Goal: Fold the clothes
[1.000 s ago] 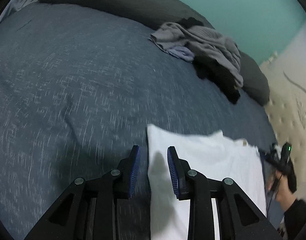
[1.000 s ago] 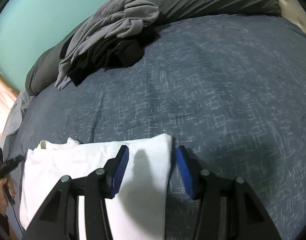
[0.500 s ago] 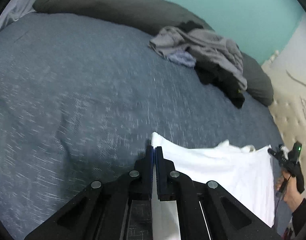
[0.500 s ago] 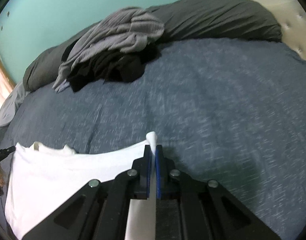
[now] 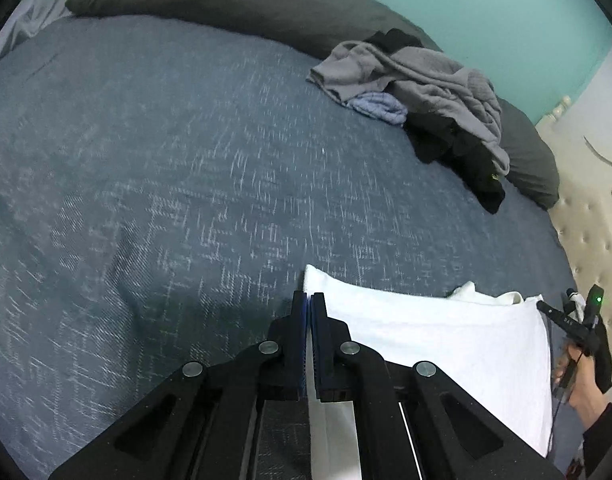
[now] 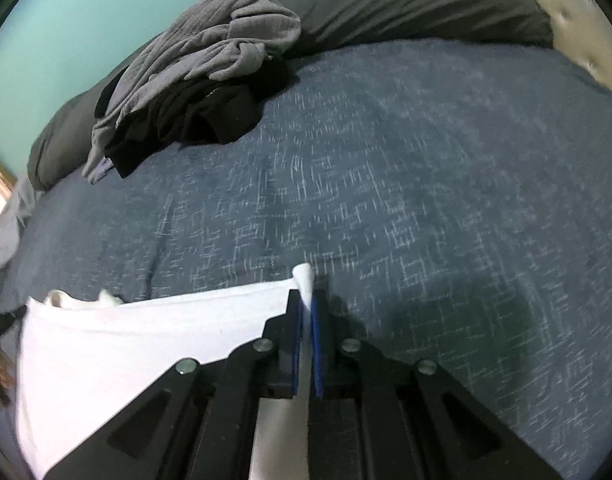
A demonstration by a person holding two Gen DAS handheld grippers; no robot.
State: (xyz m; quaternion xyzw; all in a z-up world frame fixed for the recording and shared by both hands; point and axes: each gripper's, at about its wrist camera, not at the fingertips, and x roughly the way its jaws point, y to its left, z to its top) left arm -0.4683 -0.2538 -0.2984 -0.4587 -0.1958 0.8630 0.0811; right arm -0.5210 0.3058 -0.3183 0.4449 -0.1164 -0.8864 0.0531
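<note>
- We see a white garment (image 5: 445,336) lying on the blue-grey bedspread (image 5: 166,168) at the near edge of the bed, partly folded, with its collar end bunched up along the far edge.
- Our left hand-held gripper (image 5: 309,300) is clenched on the garment's left corner; white cloth runs down between the two blue pads, and the corner tip pokes out just beyond the fingertips.
- Our right hand-held gripper (image 6: 306,300) grasps the opposite corner of the same garment (image 6: 146,340). A little tuft of white fabric sticks up past its pads. The jaws are easing apart slightly, yet the pads press the cloth from both sides.
- In the left wrist view, the person's hand (image 5: 581,376) shows at the right edge, wrapped around the other black handle with a small green light on it.
- Between the two held corners the garment's far edge sags a little toward us.
- Well apart from the garment, near the head of the bed, sits a pile of unfolded clothes (image 5: 425,100): grey pieces on top, black ones beneath, a light blue item at its edge.
- Dark grey pillows (image 6: 405,4) line the bed behind the pile, against a teal wall (image 5: 485,4).
- A cream tufted headboard (image 5: 593,208) stands at the right in the left wrist view.
</note>
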